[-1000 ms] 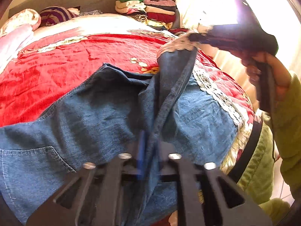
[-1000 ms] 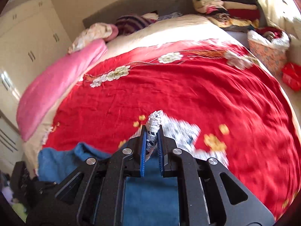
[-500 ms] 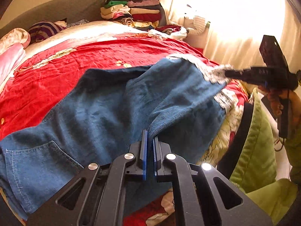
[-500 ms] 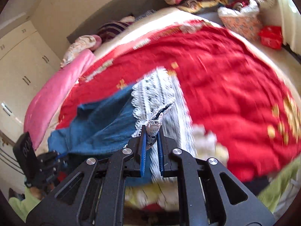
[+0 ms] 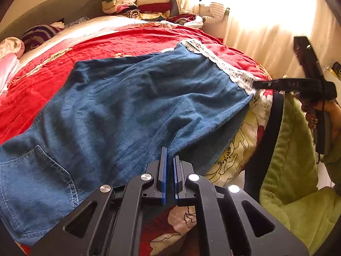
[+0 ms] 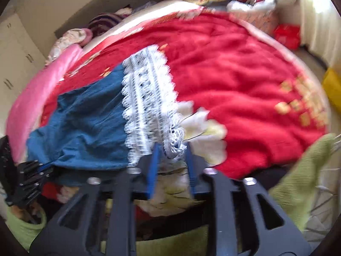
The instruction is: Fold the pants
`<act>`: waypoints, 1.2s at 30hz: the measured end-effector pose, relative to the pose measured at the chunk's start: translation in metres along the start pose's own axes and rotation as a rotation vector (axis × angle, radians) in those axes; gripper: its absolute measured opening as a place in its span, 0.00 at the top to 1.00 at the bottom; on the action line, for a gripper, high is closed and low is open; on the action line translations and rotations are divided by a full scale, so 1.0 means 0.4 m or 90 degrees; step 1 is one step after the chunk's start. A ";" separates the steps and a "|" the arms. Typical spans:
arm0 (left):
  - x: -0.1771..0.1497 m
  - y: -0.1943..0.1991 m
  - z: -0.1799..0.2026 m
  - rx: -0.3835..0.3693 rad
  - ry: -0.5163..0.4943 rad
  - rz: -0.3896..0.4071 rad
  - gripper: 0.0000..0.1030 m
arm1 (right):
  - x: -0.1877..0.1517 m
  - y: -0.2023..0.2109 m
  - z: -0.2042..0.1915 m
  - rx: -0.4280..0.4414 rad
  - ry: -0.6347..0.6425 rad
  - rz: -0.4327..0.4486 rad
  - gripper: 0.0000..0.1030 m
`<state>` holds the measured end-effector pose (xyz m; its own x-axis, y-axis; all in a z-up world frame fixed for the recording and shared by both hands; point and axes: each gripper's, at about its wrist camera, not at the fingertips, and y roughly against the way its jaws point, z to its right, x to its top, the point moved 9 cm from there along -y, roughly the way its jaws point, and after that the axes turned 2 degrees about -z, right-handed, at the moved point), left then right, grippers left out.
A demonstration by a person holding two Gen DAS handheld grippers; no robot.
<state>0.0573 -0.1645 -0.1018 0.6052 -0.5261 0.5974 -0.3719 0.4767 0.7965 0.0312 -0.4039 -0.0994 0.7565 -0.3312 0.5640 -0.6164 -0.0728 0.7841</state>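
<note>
Leg-over-leg fold laid: left gripper (image 5: 169,160) pinches pants (image 5: 127,106), right gripper (image 6: 171,149) opening off lace hem (image 6: 149,98); next, fold lengthwise.

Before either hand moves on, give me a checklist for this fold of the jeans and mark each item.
1. Left gripper shut on the jeans edge: ok.
2. Right gripper letting go: its jaws are opening, with the lace hem bunched between them; not fully clear yet, not ok.
3. Leg laid over across the jeans, lace hem lying on the red bedspread: ok.
4. Denim smooth: not ok, creases run across the folded leg.
5. Fabric fully on the bed: not ok, the near edge hangs over the side.
6. Lower leg lined up underneath: cannot tell, it is covered.
</note>
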 end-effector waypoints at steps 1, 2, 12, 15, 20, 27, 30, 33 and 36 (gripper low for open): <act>-0.001 -0.001 0.000 0.000 0.000 -0.001 0.96 | 0.006 0.018 -0.001 -0.025 0.028 0.022 0.74; -0.001 -0.001 -0.001 -0.001 0.000 -0.001 0.96 | 0.013 0.035 -0.011 -0.046 0.061 0.043 0.74; 0.003 0.014 0.004 0.003 0.002 0.007 0.96 | -0.124 -0.003 -0.358 0.066 0.504 0.011 0.73; 0.002 0.021 0.009 0.003 -0.001 0.009 0.96 | -0.140 -0.046 -0.382 0.052 0.550 -0.009 0.73; -0.005 0.026 0.021 0.000 -0.009 0.001 0.93 | -0.177 -0.064 -0.373 0.060 0.570 -0.059 1.00; -0.042 -0.003 0.025 -0.005 -0.012 -0.039 0.84 | -0.192 -0.084 -0.357 0.057 0.563 -0.092 0.98; -0.048 0.026 0.013 -0.001 -0.010 -0.028 0.64 | -0.182 -0.058 -0.345 0.093 0.518 -0.098 0.91; -0.039 0.090 -0.034 0.027 0.015 0.012 0.64 | -0.148 -0.031 -0.322 0.119 0.455 -0.078 0.76; -0.038 0.174 -0.133 0.092 0.067 0.058 0.47 | -0.090 -0.005 -0.287 0.114 0.396 -0.040 0.68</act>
<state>0.0598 -0.0860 -0.0605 0.6318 -0.4046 0.6612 -0.5214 0.4095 0.7487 0.0301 -0.2837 -0.0915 0.7440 0.2821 0.6057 -0.5533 -0.2481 0.7952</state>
